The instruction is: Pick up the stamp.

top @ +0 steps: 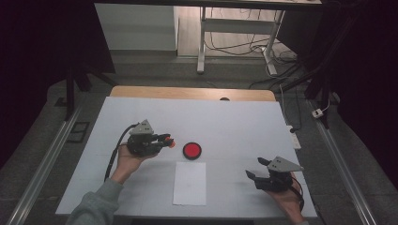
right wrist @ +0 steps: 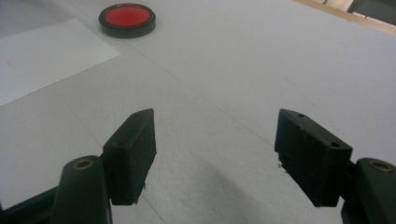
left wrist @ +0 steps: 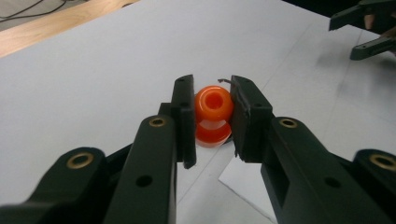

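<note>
Orange spool (left wrist: 213, 116) sits clamped in the left tool (left wrist: 212, 114); right tool (right wrist: 215, 154) gapes wide, empty.

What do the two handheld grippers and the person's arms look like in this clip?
Both the left gripper and the right gripper are black, with two blocky jaws and brass-coloured pivot pins. Each carries a grey three-cornered plate on top and trails a black cable. The left forearm wears a grey-green sleeve.
</note>
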Demonstrator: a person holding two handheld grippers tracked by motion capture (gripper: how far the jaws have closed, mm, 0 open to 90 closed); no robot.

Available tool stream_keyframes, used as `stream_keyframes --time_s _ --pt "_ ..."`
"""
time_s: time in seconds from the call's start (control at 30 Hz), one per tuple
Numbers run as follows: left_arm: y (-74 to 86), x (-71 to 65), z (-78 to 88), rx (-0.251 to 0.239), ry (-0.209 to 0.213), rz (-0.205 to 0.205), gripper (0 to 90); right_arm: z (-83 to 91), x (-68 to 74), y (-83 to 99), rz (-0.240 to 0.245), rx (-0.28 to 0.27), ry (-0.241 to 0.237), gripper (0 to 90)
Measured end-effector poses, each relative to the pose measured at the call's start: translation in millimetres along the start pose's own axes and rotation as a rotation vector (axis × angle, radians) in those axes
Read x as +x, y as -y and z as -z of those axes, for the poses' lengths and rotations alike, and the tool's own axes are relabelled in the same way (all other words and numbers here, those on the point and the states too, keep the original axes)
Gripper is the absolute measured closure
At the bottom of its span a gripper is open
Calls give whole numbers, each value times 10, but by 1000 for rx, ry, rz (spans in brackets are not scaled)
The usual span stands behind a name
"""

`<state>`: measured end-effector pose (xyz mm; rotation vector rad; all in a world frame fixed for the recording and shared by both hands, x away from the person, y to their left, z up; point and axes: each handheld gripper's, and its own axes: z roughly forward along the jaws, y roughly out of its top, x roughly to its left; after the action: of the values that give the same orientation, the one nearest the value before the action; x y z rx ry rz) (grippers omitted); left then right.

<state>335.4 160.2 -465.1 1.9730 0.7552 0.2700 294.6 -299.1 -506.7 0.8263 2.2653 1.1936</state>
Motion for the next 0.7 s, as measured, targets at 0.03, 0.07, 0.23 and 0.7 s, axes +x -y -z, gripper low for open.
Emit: stream_keyframes --time_s 0.03,0.07,0.23,0.7 --pt "-5 -10 3 -2 5 0 717 0 0 0 0 0 0 287" --pt "-9 -21 4 -4 11 1 717 0 1 1 -1 0 0 287" --pt "-34 -100 -9 -19 38 -5 718 -4 4 1 -1 2 5 286" --pt "-130 -480 -200 19 120 -100 717 -14 15 -4 2 3 -2 286"
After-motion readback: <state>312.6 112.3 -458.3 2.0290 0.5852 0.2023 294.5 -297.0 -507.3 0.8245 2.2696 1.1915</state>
